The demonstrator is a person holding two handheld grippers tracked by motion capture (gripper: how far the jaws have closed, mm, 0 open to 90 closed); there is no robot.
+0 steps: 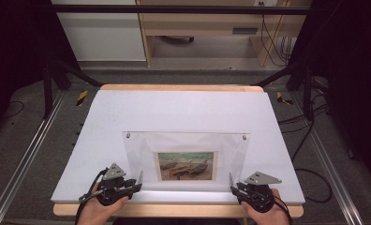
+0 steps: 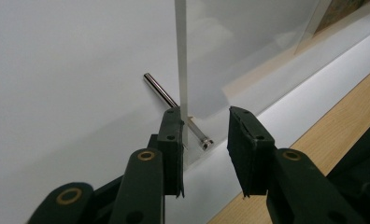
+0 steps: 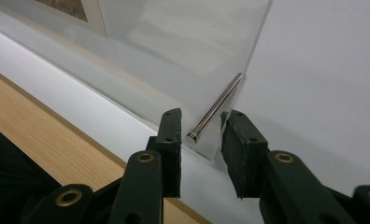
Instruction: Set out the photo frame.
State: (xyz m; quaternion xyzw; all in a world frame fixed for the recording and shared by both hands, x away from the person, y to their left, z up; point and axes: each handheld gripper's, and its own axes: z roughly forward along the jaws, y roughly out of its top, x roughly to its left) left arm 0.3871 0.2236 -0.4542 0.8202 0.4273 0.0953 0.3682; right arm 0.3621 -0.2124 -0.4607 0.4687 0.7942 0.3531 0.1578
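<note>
A clear acrylic picture frame (image 1: 188, 143) lies on the white board (image 1: 174, 110), with a small print of beached boats (image 1: 186, 165) inside it. My left gripper (image 1: 137, 180) is open at the frame's near left corner. In the left gripper view the sheet's edge (image 2: 181, 65) rises between the jaws of the left gripper (image 2: 204, 135) and touches one of them, with a metal pin (image 2: 167, 95) behind it. My right gripper (image 1: 233, 183) is open at the near right corner. In the right gripper view a second pin (image 3: 216, 105) and the sheet's corner (image 3: 183, 42) sit between the jaws of the right gripper (image 3: 199, 135).
The board rests on a wooden table whose front edge (image 1: 174, 210) runs just under both hands. Two small fasteners (image 1: 127, 136) (image 1: 244, 137) mark the frame's far corners. Black stand legs (image 1: 50, 79), rails and cables (image 1: 310, 140) flank the table on the floor.
</note>
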